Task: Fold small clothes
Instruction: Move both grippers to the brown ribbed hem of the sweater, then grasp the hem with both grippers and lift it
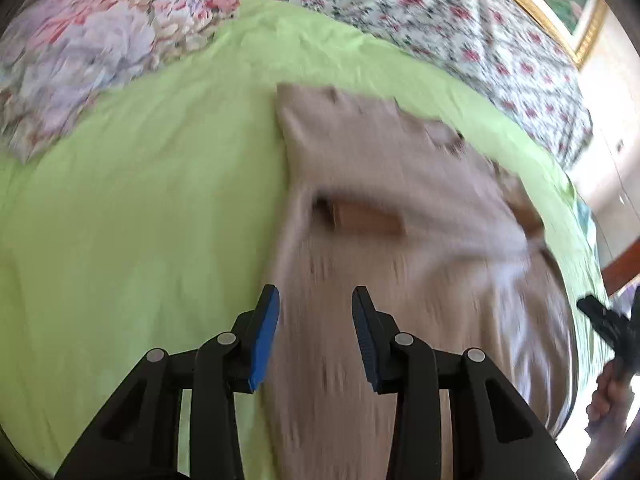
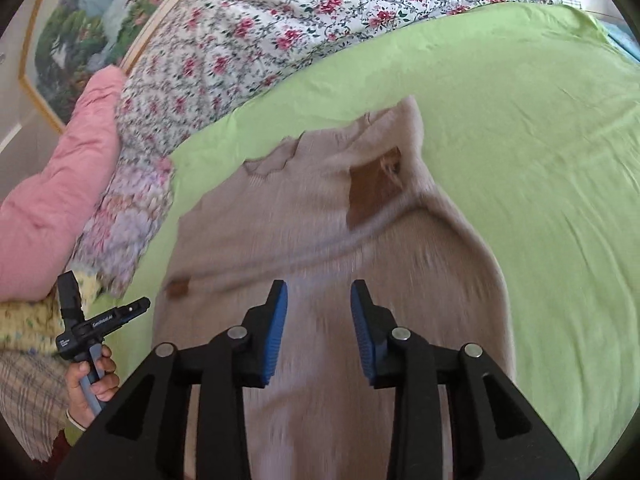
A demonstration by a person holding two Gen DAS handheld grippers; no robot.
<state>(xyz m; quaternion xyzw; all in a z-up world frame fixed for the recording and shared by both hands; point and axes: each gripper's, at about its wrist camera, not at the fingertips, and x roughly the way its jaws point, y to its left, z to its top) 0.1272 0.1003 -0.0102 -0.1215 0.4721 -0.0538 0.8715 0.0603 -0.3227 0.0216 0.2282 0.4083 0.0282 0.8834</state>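
A small beige knit garment point(image 1: 400, 208) with brown patches lies partly folded on the green sheet point(image 1: 140, 220). It also shows in the right wrist view point(image 2: 320, 216), where a brown patch point(image 2: 374, 190) sits near its top. My left gripper point(image 1: 315, 300) is open and empty, hovering over the garment's near left edge. My right gripper point(image 2: 319, 296) is open and empty above the garment's near middle. The left gripper also shows at the left in the right wrist view point(image 2: 100, 320), held in a hand.
A floral quilt point(image 2: 280, 28) lies across the back of the bed. A pink pillow point(image 2: 60, 184) and a pastel floral cushion point(image 1: 88, 60) lie at the left. A framed painting point(image 2: 80, 12) hangs behind. Green sheet stretches to the right of the garment point(image 2: 540, 200).
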